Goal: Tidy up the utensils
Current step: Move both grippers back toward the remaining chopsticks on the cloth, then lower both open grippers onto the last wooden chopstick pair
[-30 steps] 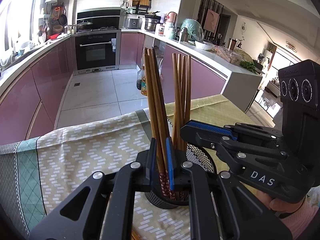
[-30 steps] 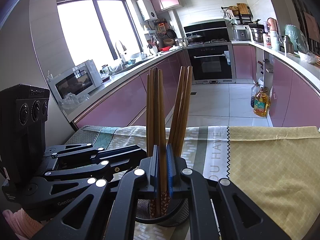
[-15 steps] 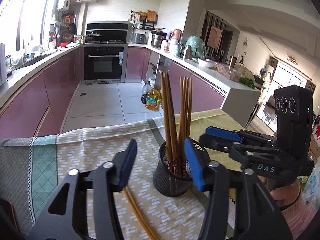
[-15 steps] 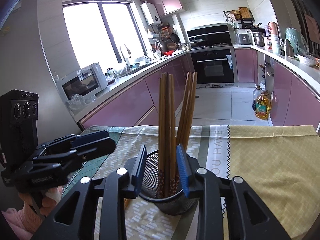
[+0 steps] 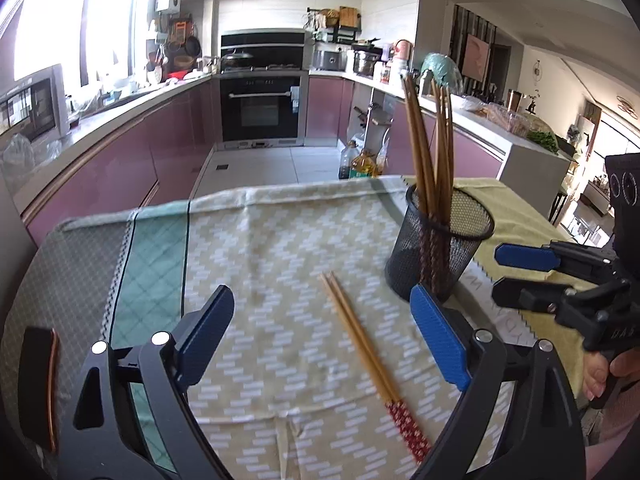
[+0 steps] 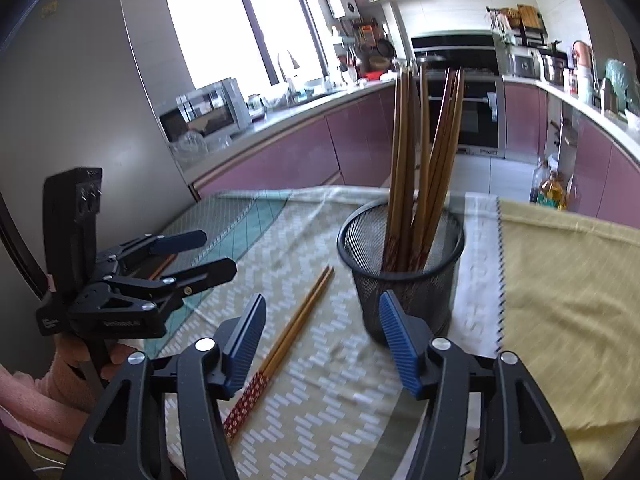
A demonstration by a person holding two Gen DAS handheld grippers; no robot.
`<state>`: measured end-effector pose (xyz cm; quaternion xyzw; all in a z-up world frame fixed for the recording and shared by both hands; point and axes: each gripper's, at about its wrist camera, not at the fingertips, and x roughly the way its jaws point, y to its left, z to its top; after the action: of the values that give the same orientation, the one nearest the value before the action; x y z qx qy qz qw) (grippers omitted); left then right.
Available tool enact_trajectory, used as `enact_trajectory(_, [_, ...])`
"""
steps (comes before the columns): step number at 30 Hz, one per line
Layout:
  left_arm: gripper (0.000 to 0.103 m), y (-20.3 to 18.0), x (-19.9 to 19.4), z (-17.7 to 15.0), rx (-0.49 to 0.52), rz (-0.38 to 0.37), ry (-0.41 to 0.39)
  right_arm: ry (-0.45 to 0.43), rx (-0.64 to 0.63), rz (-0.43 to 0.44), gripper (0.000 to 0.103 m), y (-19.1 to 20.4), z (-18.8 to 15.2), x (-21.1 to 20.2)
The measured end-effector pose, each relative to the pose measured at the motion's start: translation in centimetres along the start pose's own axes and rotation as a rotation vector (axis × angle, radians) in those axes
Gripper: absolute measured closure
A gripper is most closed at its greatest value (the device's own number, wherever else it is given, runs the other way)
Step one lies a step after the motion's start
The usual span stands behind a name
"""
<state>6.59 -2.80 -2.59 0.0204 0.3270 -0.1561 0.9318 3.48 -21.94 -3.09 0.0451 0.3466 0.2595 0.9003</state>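
Observation:
A black mesh cup (image 5: 438, 246) (image 6: 402, 276) stands on the patterned cloth with several wooden chopsticks (image 5: 430, 148) (image 6: 420, 148) upright in it. One pair of chopsticks (image 5: 366, 344) (image 6: 290, 332) with red patterned ends lies flat on the cloth beside the cup. My left gripper (image 5: 320, 332) hangs over the lying pair, its jaws opening wide with nothing pressed between them. My right gripper (image 6: 320, 340) is near the cup's base, jaws opening, nothing gripped. Each gripper also shows in the other's view: the right gripper (image 5: 520, 276), the left gripper (image 6: 200, 252).
The table carries a cream zigzag cloth (image 5: 280, 248), a teal checked strip (image 5: 156, 240) and a yellow cloth (image 6: 560, 280). A dark object with a copper rim (image 5: 38, 384) lies at the left edge. Beyond the table edge are the kitchen floor and oil bottles (image 5: 360, 162).
Both grippers were shut on chopsticks standing in the cup; they have let go, opened and pulled back. The left view swung left, revealing the pair lying on the cloth.

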Motion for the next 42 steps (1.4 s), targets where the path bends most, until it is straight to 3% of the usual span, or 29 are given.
enact_trajectory(7, [0.012,0.2,-0.1,-2.1,-0.004,0.043,0.017,0.091,0.03,0.011,0.045,1.0,-2.2,3.4])
enact_trajectory(18, [0.012,2.0,-0.3,-3.5,-0.041,0.075,0.046,0.153,-0.05,-0.02,0.045,4.1,-3.2,5.5])
enact_trajectory(25, [0.012,2.5,-0.1,-3.9,-0.055,0.065,0.06,0.181,-0.1,-0.072,0.049,5.1,-3.5,6.2])
enact_trajectory(29, [0.012,2.6,0.1,-4.0,-0.053,0.052,0.066,0.196,-0.08,-0.077,0.057,4.6,-3.6,6.5])
enact_trajectory(42, [0.013,1.4,1.3,-4.4,-0.027,0.021,0.099,0.217,-0.054,-0.086,0.058,3.8,-3.3,6.5])
